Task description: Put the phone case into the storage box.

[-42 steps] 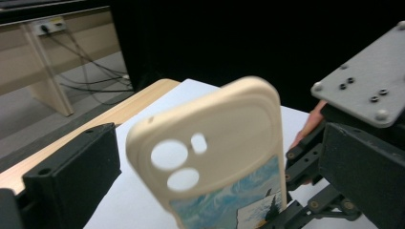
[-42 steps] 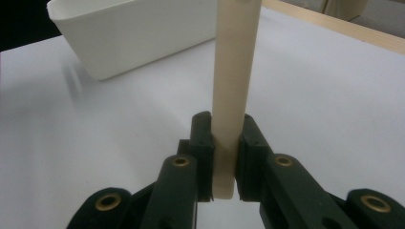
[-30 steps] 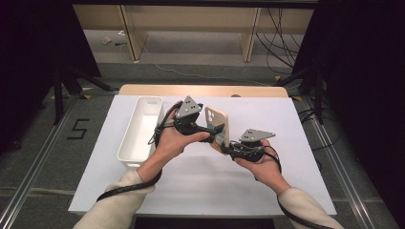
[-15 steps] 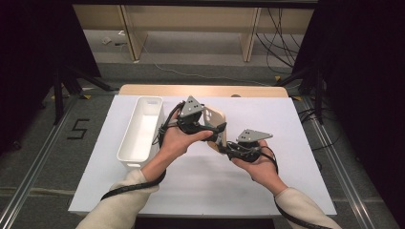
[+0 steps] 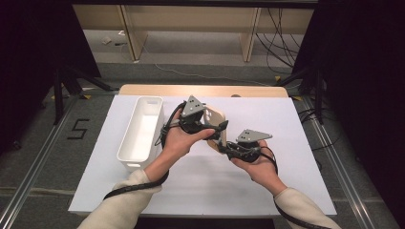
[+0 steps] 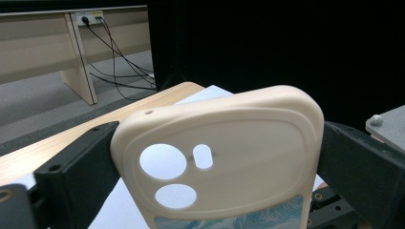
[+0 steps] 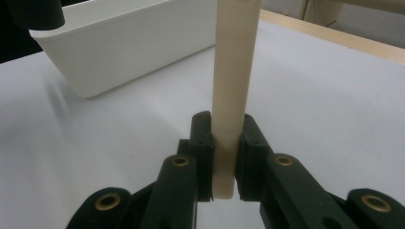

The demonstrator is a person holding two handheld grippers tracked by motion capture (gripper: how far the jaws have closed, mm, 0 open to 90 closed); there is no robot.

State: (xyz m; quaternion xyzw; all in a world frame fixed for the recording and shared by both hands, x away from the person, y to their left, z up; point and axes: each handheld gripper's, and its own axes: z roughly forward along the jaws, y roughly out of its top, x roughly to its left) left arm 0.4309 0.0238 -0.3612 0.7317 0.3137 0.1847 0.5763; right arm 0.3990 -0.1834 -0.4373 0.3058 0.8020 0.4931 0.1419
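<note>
A taped numeral "5" (image 5: 78,129) on the grey floor (image 5: 47,157), left of the frame beside the worktop (image 5: 286,143), no other lettering or brand legible anywhere

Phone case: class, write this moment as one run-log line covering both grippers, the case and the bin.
right gripper: shut on phone case edge | left gripper: jaws either side of case, just closing | case: off table | white bin: apart, at left

A lab: black curtains (image 5: 43,52) flank a white-covered table (image 5: 296,157), with loose floor cables (image 5: 282,33).
</note>
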